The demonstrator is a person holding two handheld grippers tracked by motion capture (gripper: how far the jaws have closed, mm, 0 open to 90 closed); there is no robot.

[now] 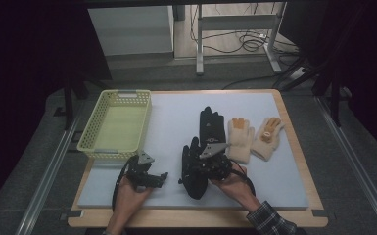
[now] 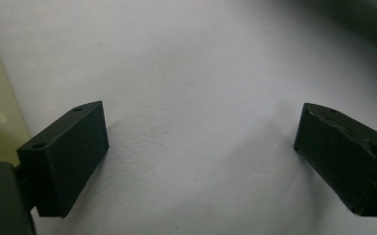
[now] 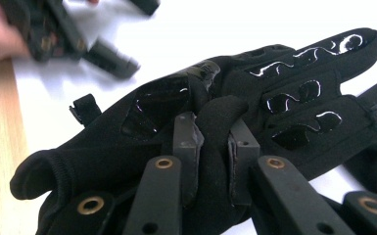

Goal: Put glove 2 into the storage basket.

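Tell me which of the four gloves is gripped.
The near black glove, pinched in the right gripper; the far black glove and two cream gloves lie untouched.

**Open lane between basket and gloves**

The pale blue padded surface (image 1: 176,110) lies bare between the yellow perforated plastic basket (image 1: 115,125) at left and the row of gloves: two black fabric gloves (image 1: 211,126), two cream knitted gloves (image 1: 240,139); the near right corner is free too
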